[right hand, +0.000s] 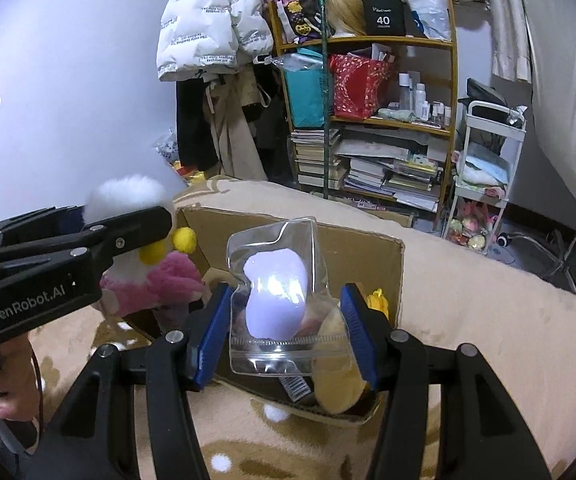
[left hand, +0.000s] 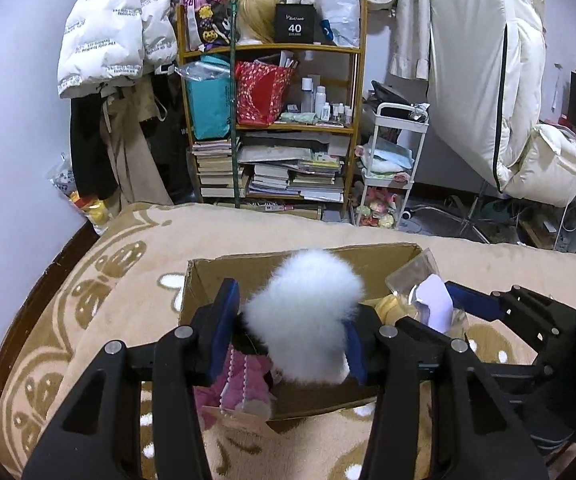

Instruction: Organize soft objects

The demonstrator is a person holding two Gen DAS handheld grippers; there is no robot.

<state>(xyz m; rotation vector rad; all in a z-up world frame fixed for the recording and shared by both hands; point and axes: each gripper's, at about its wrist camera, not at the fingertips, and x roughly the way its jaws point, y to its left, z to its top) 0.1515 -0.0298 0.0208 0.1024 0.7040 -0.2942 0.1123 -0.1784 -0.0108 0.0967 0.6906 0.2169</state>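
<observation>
Above cardboard box: left tongs clamp white pompom; right tongs clamp bagged lilac sponge.

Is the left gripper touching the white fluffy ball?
Touching. In the left wrist view the left gripper has its blue fingers pressed into both sides of the white fluffy ball.

right tool gripping bagged purple sponge, cardboard box

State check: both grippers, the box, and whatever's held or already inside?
left gripper: shut on white fluffy toy, above the box
right gripper: shut on clear zip bag, lilac soft item inside, above the box
cardboard box: open, on the blanket
pink plush: in the box
</observation>
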